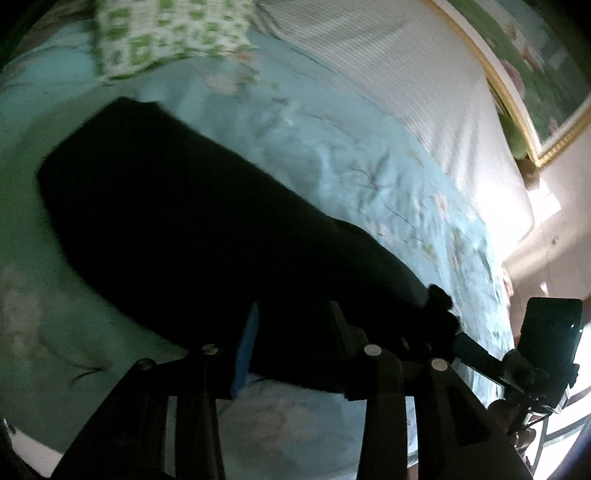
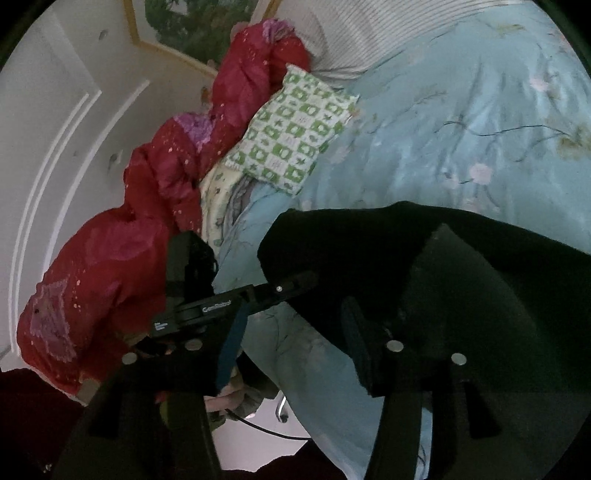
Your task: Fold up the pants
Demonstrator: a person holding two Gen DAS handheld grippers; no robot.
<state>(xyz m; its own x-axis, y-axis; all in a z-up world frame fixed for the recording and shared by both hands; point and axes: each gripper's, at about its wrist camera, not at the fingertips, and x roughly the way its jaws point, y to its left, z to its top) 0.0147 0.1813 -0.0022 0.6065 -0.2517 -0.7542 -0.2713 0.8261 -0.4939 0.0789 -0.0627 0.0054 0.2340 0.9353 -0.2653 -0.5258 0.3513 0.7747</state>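
One pair of black pants (image 1: 177, 221) lies on the floral bedsheet (image 1: 332, 155) near one green-checked pillow (image 1: 162, 33), its near edge pinched in the closed left gripper (image 1: 291, 347), while the right gripper (image 2: 295, 332), angled low, has its fingers spread around the cloth's edge beside one red quilt (image 2: 110, 258).

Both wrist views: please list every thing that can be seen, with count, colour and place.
pants: one, black, lying on the bedsheet
bedsheet: one, light blue with flowers, covering the bed
pillow: one, green and white check, at the head of the bed
quilt: one, red with pink patches, heaped along the wall
framed picture: one, gold frame, on the wall
left gripper: one, black, jaws around the pants' near end
right gripper: one, black, jaws at the pants' edge
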